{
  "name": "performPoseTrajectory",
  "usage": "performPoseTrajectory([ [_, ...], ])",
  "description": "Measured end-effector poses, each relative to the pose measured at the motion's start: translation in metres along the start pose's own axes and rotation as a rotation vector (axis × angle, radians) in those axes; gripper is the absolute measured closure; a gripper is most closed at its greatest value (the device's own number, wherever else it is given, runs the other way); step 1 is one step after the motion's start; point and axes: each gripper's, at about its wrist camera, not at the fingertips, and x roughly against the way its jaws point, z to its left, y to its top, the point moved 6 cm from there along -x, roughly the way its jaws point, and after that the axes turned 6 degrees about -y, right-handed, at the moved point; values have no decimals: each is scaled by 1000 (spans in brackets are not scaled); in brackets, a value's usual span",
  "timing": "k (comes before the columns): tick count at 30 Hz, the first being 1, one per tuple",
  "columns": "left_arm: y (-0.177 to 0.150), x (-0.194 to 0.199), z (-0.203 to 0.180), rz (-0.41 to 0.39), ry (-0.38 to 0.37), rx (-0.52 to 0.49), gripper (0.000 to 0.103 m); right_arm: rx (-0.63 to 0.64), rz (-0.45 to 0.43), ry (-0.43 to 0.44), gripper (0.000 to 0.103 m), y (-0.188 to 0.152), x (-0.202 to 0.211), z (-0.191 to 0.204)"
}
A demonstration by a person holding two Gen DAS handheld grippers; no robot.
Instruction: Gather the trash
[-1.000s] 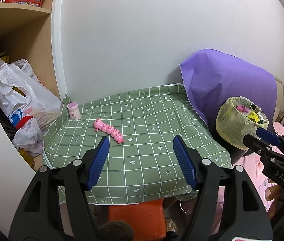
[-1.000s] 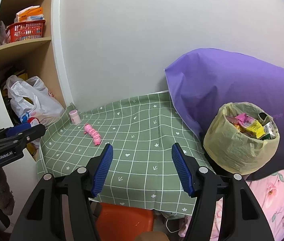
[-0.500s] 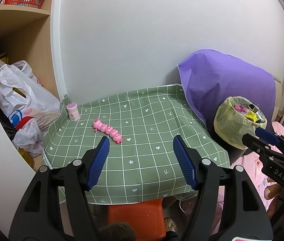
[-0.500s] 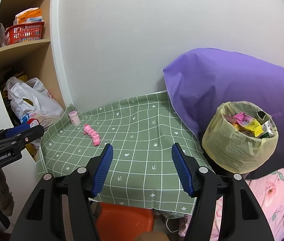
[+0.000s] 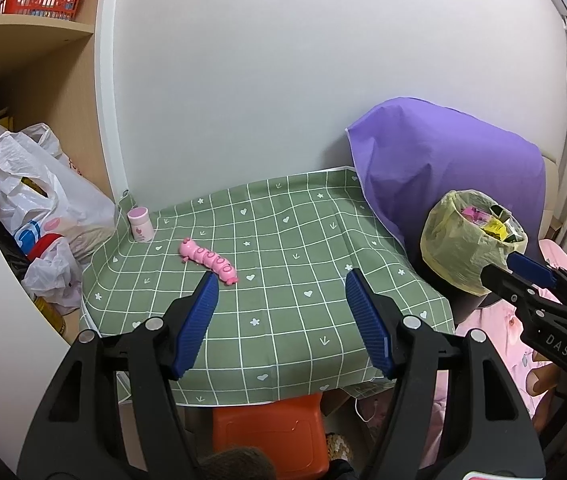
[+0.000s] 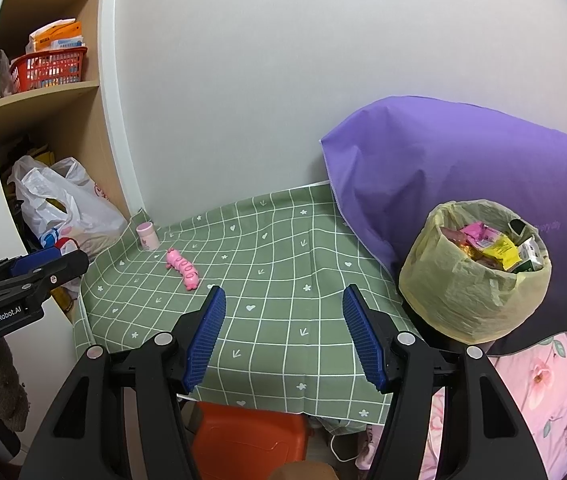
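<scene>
A bin lined with a yellow bag (image 6: 473, 268), full of wrappers, stands right of the green checked table (image 6: 283, 280); it also shows in the left wrist view (image 5: 467, 240). A pink caterpillar toy (image 5: 208, 260) and a small pink-capped bottle (image 5: 140, 225) lie at the table's far left, also seen in the right wrist view as toy (image 6: 182, 268) and bottle (image 6: 148, 236). My left gripper (image 5: 281, 320) is open and empty above the table's near edge. My right gripper (image 6: 283, 332) is open and empty, left of the bin.
A purple cover (image 6: 463, 168) drapes behind the bin. White plastic bags (image 5: 39, 200) fill the shelf unit at left, with a red basket (image 6: 49, 68) above. An orange stool (image 5: 267, 424) sits under the table. Pink floral bedding (image 6: 555, 392) lies at right.
Both grippers have drawn back slightly from the table; the bin and table look a little smaller and farther. Both stay open and empty.
</scene>
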Motion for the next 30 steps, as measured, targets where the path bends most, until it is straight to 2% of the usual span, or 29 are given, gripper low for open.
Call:
performPoseTrajectory([
  [15, -4, -5, -9, 17, -47, -3, 40, -4, -2, -25, 45, -2, 7, -10],
  [22, -6, -13, -3, 26, -50, 14, 40, 1, 24, -25, 45, -4, -4, -11],
  [27, -17, -34, 17, 104, -36, 105, 40, 3, 93, -2, 45, -8, -37, -8],
  [30, -30, -56, 44, 158, 15, 190, 40, 48, 160, 9, 43, -14, -73, -2],
])
